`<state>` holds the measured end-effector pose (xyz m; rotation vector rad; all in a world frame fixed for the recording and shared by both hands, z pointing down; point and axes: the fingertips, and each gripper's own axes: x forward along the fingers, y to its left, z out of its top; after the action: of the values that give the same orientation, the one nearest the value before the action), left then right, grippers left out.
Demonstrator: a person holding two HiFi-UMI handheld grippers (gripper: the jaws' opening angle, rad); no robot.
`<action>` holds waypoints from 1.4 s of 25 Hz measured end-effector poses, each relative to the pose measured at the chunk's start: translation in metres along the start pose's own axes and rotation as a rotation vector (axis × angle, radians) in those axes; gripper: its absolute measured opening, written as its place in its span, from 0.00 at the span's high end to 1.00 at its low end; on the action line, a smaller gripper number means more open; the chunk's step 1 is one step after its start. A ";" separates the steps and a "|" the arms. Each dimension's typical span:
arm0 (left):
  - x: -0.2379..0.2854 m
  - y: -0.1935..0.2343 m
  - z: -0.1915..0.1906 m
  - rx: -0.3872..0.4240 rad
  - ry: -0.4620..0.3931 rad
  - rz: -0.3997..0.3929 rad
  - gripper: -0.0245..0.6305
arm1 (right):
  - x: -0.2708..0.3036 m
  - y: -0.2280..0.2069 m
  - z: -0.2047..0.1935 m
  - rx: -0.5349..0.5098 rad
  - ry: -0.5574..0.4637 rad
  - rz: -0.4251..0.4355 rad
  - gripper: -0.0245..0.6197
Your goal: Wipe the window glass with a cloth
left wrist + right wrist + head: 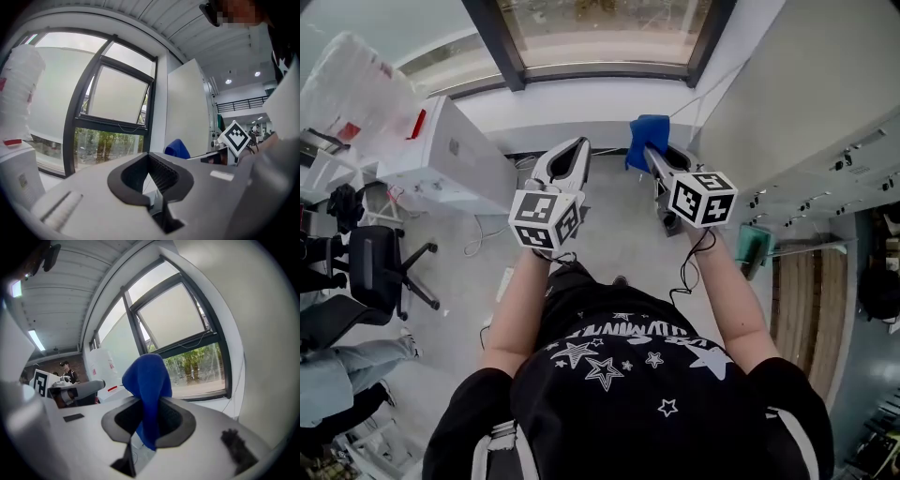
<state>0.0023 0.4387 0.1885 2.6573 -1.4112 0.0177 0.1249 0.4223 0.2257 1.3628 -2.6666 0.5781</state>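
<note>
The window [609, 28] with its dark frame is straight ahead of both raised grippers; green trees show through the lower pane [110, 145] [197, 364]. A blue cloth [648, 136] [149, 380] sticks up out of my right gripper [649, 152] [149, 404], which is shut on it a short way from the glass. My left gripper [579, 143] [151, 161] is held beside it, its jaws together with nothing in them. From the left gripper view the blue cloth [176, 149] shows at the right.
A white cabinet [441, 159] with a plastic-wrapped bundle [347, 89] stands at the left under the window. A tall white panel [787, 94] rises at the right. An office chair [380, 267] and a seated person's legs [337, 375] are at the far left.
</note>
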 end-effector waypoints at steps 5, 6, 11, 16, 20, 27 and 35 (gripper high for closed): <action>-0.002 0.023 -0.005 -0.006 0.013 0.055 0.95 | 0.015 0.003 -0.006 -0.001 0.013 0.024 0.85; -0.001 0.029 -0.005 -0.004 0.013 0.061 0.95 | 0.019 0.005 -0.006 -0.006 0.011 0.030 0.85; 0.014 0.059 -0.003 -0.022 0.007 0.067 0.95 | 0.042 0.005 0.003 -0.027 0.002 0.024 0.85; 0.033 0.099 0.001 -0.038 -0.005 0.053 0.95 | 0.078 -0.003 0.013 -0.016 0.001 0.003 0.85; 0.055 0.138 0.002 -0.049 0.003 0.042 0.95 | 0.117 -0.010 0.021 -0.006 0.002 -0.024 0.85; 0.086 0.210 0.006 -0.057 0.019 0.037 0.95 | 0.195 -0.013 0.033 0.013 0.030 -0.037 0.85; 0.097 0.284 0.011 -0.088 0.019 0.041 0.95 | 0.262 0.000 0.044 0.018 0.054 -0.047 0.85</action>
<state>-0.1783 0.1999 0.2167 2.5513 -1.4257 -0.0154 -0.0277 0.2058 0.2505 1.3901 -2.5855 0.6258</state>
